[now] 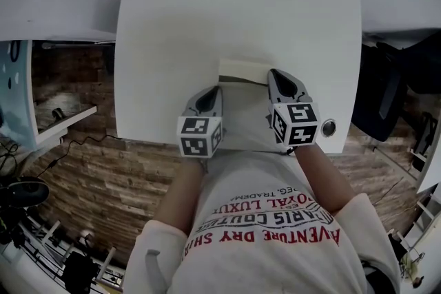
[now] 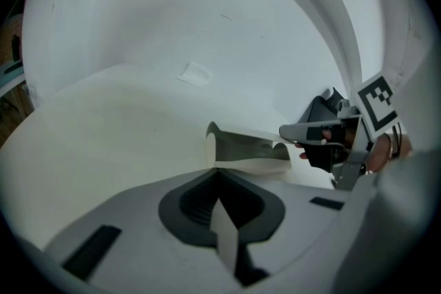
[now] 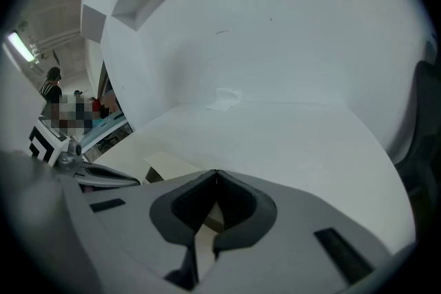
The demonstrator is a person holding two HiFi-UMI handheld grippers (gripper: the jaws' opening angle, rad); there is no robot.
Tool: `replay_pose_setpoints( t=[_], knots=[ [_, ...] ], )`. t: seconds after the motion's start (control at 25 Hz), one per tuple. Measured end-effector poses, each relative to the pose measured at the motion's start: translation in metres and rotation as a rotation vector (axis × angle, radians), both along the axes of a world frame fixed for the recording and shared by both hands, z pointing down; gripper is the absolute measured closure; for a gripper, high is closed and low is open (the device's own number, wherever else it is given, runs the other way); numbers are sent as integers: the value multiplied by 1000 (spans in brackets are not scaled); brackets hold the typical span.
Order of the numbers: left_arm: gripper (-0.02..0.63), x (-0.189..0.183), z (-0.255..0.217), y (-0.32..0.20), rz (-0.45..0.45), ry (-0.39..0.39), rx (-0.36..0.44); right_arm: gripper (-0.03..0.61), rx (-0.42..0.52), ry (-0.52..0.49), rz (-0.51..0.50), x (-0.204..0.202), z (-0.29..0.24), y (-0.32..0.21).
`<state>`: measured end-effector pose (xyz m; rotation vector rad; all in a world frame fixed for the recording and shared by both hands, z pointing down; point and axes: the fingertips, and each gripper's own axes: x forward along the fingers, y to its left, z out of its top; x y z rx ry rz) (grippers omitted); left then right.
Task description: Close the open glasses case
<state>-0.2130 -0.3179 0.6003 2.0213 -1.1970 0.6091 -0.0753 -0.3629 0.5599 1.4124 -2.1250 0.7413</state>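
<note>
The left gripper has its jaws pressed together at the tips, with nothing between them. They point at the near side of the glasses case, just short of it. The cream case lies open on the white table, near the front edge, with its lid raised. The right gripper is likewise closed and empty. Its tip sits at the case's right end (whether it touches, I cannot tell).

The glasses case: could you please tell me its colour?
The glasses case is cream, darker inside; the left gripper view shows it best.
</note>
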Motion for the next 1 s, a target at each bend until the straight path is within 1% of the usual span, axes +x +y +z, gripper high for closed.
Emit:
replay_pose_setpoints(
  t=[0.24,0.4,0.6,0.68,0.84,0.92,1.0],
  knots=[
    [615,-2,-4,3,5,-2,8,566,-17,10,-21,-2,5,12],
    [615,1,-3,8,16,2,1,566,-36,-9,-21,-3,9,16],
    [615,4,-3,16,21,4,-2,566,-67,3,-33,-5,18,25],
    [615,3,-5,16,20,3,4,566,-51,5,-12,0,15,23],
    [615,-4,-15,11,13,-19,38,566,19,-41,4,2,-13,13],
    [615,-7,-25,4,15,-34,71,566,69,-61,3,4,-32,7],
    [615,-6,-40,-8,32,-48,124,566,139,-84,8,6,-53,0]
  ],
)
